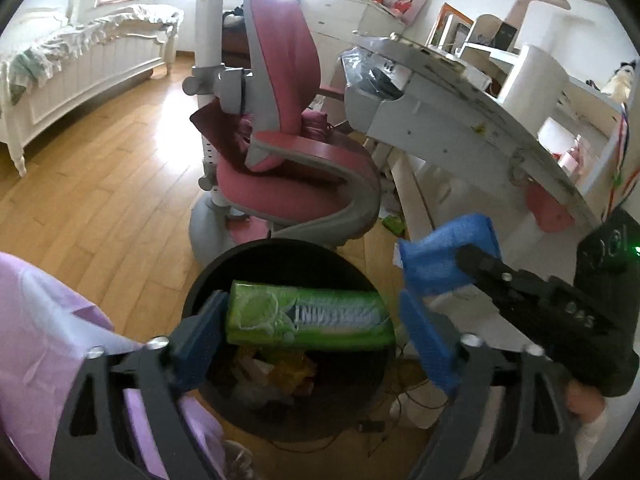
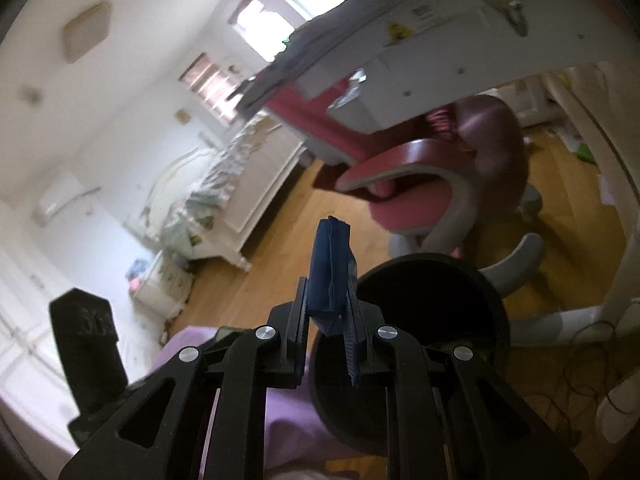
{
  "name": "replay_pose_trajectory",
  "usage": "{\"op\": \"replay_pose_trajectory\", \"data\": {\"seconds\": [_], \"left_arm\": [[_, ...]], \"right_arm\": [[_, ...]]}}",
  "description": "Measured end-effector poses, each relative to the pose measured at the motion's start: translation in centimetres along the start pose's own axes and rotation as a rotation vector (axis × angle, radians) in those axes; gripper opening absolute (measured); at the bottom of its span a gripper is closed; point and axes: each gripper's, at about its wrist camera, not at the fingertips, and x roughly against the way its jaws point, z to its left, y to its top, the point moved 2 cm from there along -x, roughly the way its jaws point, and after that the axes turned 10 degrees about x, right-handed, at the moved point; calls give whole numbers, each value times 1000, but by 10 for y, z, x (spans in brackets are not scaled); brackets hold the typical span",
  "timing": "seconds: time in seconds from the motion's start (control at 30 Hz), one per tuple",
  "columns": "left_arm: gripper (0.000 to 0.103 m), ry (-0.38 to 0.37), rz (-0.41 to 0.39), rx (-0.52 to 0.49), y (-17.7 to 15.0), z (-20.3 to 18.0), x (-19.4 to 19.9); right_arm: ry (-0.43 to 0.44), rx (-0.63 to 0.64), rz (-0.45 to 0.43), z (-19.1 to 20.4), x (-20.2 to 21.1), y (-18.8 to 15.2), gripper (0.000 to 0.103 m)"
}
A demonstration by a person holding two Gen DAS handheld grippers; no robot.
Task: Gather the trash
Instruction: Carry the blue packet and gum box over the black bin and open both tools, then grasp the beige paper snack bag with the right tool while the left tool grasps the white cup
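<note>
One left gripper (image 1: pixel 312 332) spans one green mint box (image 1: pixel 310 322) between its two blue fingers (image 1: pixel 204 340), jaws wide; the left pad touches the box end, but whether the right one does is unclear. The box hangs over one black round trash bin (image 1: pixel 208 280) at 6 o'clock, with wrappers inside. At 3 o'clock, one right gripper (image 2: pixel 328 312), jaws nearly closed, pinches one blue packet (image 2: pixel 332 272) beside the bin's rim. One pink desk chair (image 1: pixel 288 128) stands at 12 o'clock.
</note>
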Motion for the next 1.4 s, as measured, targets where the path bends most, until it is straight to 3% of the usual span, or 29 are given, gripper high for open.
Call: {"op": "replay_pose_trajectory", "data": {"seconds": [0.03, 0.1, 0.13, 0.37, 0.5, 0.73, 1.07, 1.27, 1.4], "left_arm": [[98, -11, -7, 18, 2, 2, -1], [98, -20, 3, 57, 3, 6, 1], [98, -32, 8, 78, 3, 9, 4], [98, -68, -27, 145, -12, 30, 46], [98, -37, -75, 184, -24, 53, 84], [98, 156, -195, 234, -59, 109, 169], [98, 567, -301, 352, -152, 222, 298], [98, 602, -291, 548, -189, 291, 334], [98, 573, -282, 541, -183, 301, 328]], "right_arm": [[-6, -19, -7, -3, 1, 1, 32], [-4, -46, -29, -7, 6, 0, 67], [3, -48, -34, -7, 8, 0, 69], [17, 5, -4, 18, 7, -8, 69], [49, 56, 36, 49, 1, -18, 69], [154, 190, 150, 126, -26, -51, 69], [368, 469, 366, 266, -63, -134, 75], [421, 561, 468, 327, -89, -180, 75], [411, 605, 505, 351, -111, -192, 75]]}}
